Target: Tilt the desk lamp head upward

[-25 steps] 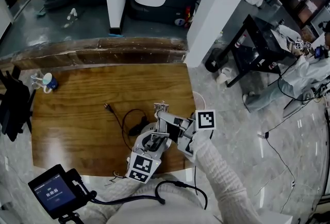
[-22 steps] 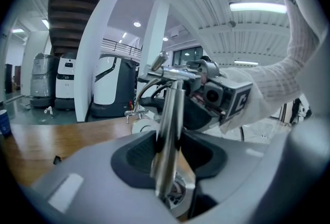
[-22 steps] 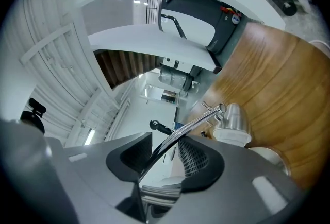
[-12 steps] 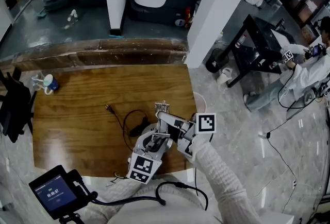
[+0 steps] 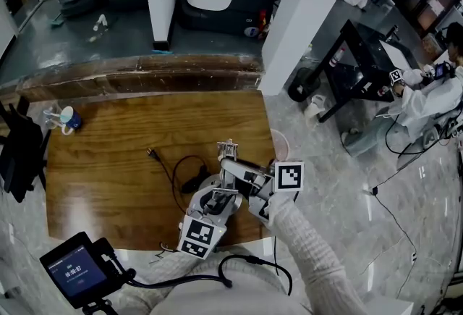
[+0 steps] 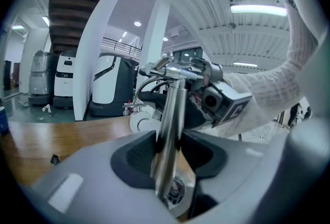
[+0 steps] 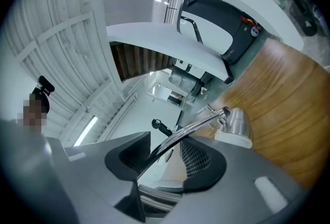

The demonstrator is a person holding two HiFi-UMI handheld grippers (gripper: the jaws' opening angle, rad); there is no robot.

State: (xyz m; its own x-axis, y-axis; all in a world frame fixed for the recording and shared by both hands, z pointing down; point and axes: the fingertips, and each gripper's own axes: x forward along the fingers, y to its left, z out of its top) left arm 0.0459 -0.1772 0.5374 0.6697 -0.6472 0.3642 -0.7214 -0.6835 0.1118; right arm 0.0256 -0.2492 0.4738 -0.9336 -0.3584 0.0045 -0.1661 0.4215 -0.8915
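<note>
A chrome desk lamp stands near the table's front right corner. Its upright post (image 6: 170, 135) runs between my left gripper's (image 6: 167, 158) pads and fills the gap, so that gripper is shut on it just above the base. The curved lamp arm (image 7: 193, 126) passes between the jaws of my right gripper (image 7: 167, 158), which are opening; the arm lies near one pad and apart from the other. The metal lamp head (image 7: 234, 125) hangs beyond the jaws with its white opening facing the wooden table (image 7: 289, 109). From above, the left gripper (image 5: 215, 199) and the right gripper (image 5: 249, 179) crowd the lamp (image 5: 228, 150).
The lamp's black cable (image 5: 177, 169) loops left across the table to a plug (image 5: 150, 152). A blue and white cup (image 5: 66, 116) sits at the far left. A small screen (image 5: 76, 271) sticks out below the front edge. A person (image 5: 427, 85) stands at far right.
Both grippers and the lamp stay where they were. Only the person at the far right has shifted.
</note>
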